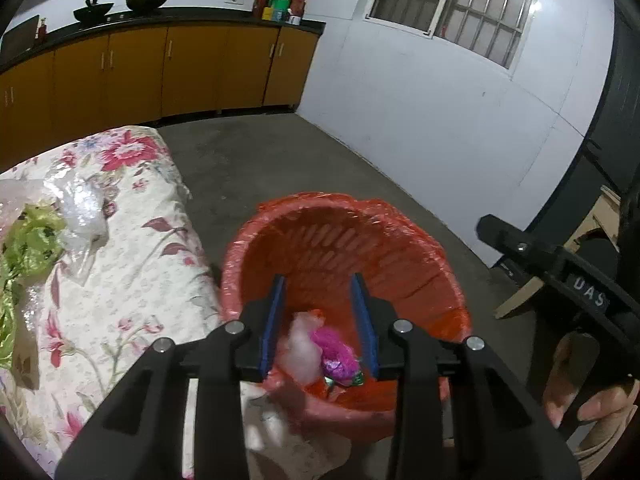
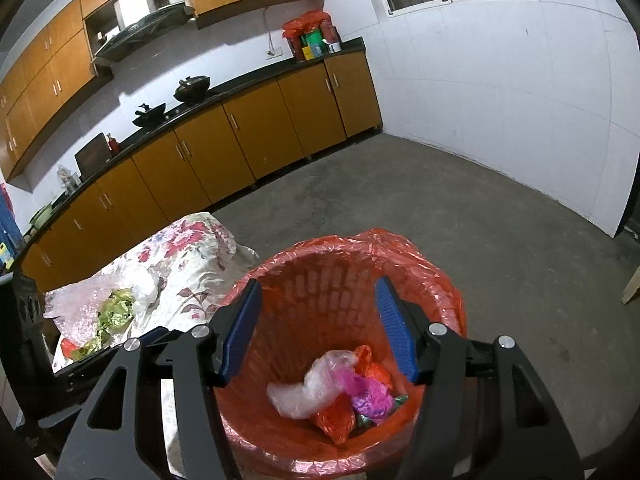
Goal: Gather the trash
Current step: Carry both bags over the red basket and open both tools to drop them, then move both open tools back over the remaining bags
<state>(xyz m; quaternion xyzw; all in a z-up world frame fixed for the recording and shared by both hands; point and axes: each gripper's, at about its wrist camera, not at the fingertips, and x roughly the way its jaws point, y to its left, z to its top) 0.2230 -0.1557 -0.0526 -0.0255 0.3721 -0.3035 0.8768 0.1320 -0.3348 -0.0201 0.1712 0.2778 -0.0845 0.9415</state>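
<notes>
Trash in bin: a clear plastic wad [image 2: 308, 390], a pink wrapper [image 2: 366, 394] and an orange scrap [image 2: 336, 416] lay at the bottom of the red-lined basket [image 2: 420, 256], which stood on the floor just beside the desk.
Trash left: a green wrapper [image 2: 114, 312] and clear film [image 1: 82, 216] lay on the floral cloth [image 1: 132, 264] of the desk.
Left tool [image 1: 320, 320]: jaws moderately apart, holding nothing, poised over the basket mouth.
Right tool [image 2: 318, 328]: jaws wide, empty, also above the basket.
Step, as judged: drop finished; fetch next.
Doing it well: lift clear of the liner rim before swinging; pinch crumpled bulk, not cloth.
</notes>
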